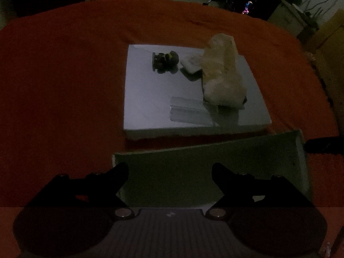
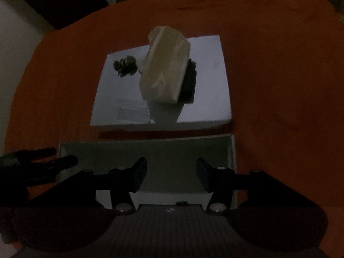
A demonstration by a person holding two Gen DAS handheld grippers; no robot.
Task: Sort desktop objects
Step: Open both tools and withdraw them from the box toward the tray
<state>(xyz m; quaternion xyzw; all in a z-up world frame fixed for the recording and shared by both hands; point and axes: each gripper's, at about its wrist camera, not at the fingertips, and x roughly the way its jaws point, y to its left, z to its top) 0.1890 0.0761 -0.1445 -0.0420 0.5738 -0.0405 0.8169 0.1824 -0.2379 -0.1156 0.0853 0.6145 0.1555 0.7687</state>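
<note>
A white flat board (image 1: 150, 99) lies on the orange cloth; it also shows in the right wrist view (image 2: 206, 86). On it stand a cream crumpled bag-like object (image 1: 221, 75) (image 2: 165, 71), a small dark toy (image 1: 165, 61) (image 2: 125, 66), a small white flat piece (image 1: 191, 63) and a clear plastic piece (image 1: 189, 111). A dark object (image 2: 189, 81) sits behind the cream one. An open pale box (image 1: 193, 172) (image 2: 172, 152) lies in front of the board. My left gripper (image 1: 169, 172) is open and empty over the box. My right gripper (image 2: 172, 172) is open and empty over the box.
The orange cloth (image 1: 64, 75) covers the table. The left gripper's dark fingers (image 2: 38, 161) show at the left of the right wrist view. A dark object (image 1: 322, 146) lies right of the box. Furniture and a pale floor lie beyond the table's far edge. The scene is dim.
</note>
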